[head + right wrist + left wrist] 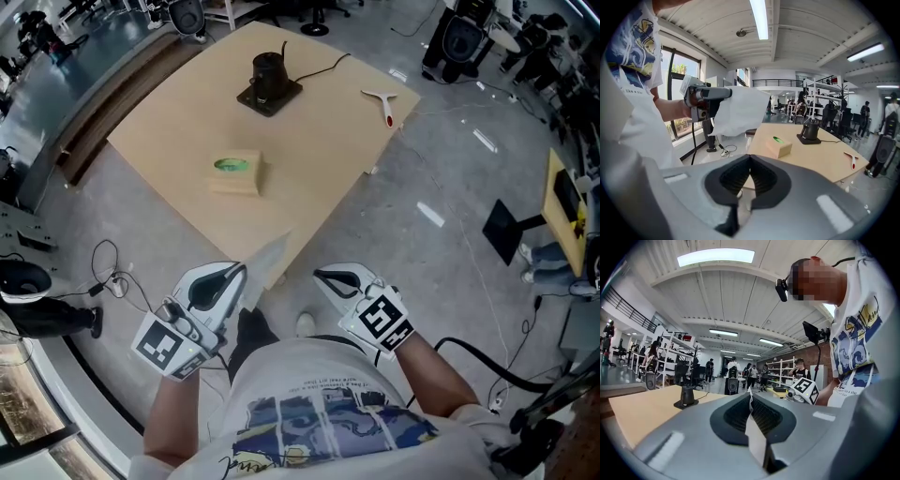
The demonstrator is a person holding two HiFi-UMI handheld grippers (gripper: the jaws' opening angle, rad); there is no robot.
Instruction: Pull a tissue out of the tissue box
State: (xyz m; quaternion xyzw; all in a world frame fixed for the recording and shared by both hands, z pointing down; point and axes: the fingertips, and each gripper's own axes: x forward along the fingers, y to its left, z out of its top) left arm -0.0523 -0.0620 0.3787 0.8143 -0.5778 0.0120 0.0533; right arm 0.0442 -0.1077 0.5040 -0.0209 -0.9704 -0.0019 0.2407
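The tan tissue box (236,174) with a green-edged slot rests on the wooden table (309,169), far from both grippers. My left gripper (240,271) hangs off the table's near corner, shut on a white tissue (269,263) that dangles free of the box. In the left gripper view the tissue (753,430) runs as a thin strip between the closed jaws. My right gripper (320,276) is beside it, shut with nothing in it. The right gripper view shows the left gripper (704,99) holding the tissue (740,110) up, with the box (778,146) beyond.
A black device (269,82) on a square base with a cable stands at the table's far side. A white and red hand tool (382,100) lies near the right edge. Cables (112,277) trail over the floor, and equipment stands around.
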